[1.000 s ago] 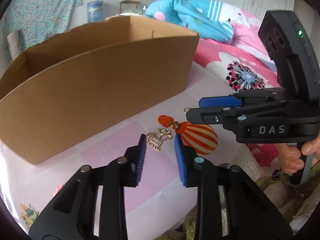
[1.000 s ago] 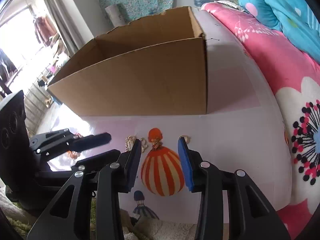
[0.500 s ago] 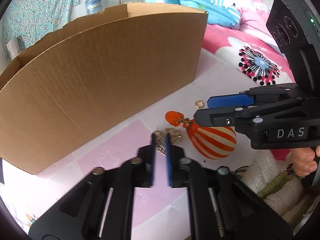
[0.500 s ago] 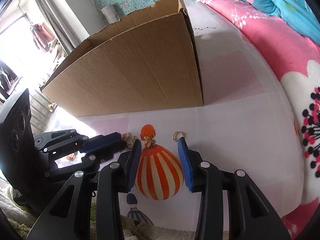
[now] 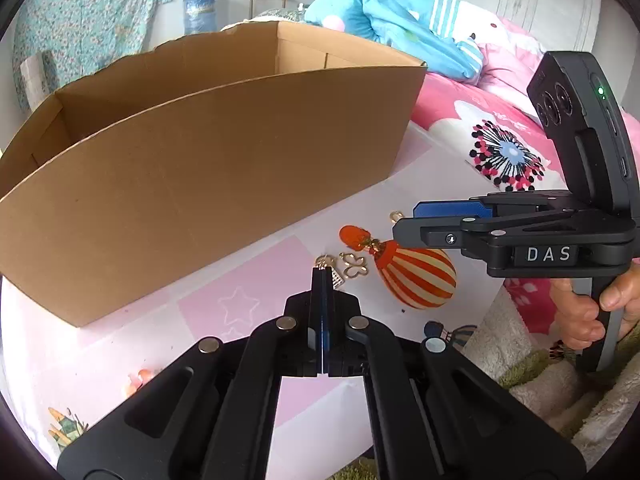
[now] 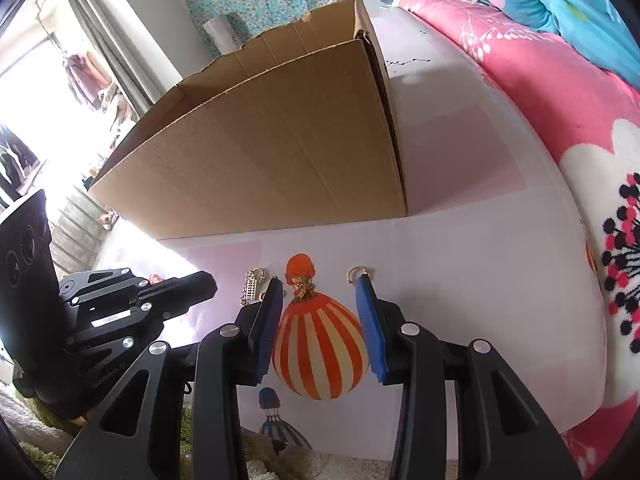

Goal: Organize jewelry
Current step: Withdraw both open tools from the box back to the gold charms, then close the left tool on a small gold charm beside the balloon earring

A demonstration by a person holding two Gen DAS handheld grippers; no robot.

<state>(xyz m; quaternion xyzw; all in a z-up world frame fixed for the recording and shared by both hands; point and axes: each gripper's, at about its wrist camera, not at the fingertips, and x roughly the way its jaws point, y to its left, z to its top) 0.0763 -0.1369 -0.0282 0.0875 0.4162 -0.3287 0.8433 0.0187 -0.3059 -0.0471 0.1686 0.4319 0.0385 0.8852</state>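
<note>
— Now, nearest first: left gripper (image 5: pixel 321 280)?

— Shut tight, blue pad flat against blue pad, with no gap showing.

— And the abacus charm (image 5: pixel 337 279)?

— Lying on the pink-and-white mat (image 6: pixel 460 260) just past those closed tips, a shade to their right, with its gold ring peeking over the top. Seen from the right wrist, set off from the tip by a sliver of bare mat, so seemingly not pinched.

— Beside it?

— An open-work butterfly charm (image 5: pixel 354 267), gold, flat on the mat, just right of the abacus piece and apart from the pads.

— Right gripper (image 6: pixel 320 312)?

— Held by a hand (image 5: pixel 588 312) low at the right edge; jaws wide apart, straddling the striped orange balloon print (image 6: pixel 320 352). Nothing clamped.

— Anything between those pads?

— Only the print and, at its neck, a small gold butterfly (image 6: pixel 301 285), lying just ahead of the tips and roughly centred between them. Off the right pad's tip, close to touching, a gold ring (image 6: pixel 354 273); impossible to say whether actually touching.

— Farther out?

— An open cardboard box (image 5: pixel 200 184), standing on the mat beyond all the jewelry, well apart from both grippers. Inside, no contents visible from either wrist.

— And past that?

— Pink flowered bedding (image 6: pixel 540 80) along the right side.
</note>
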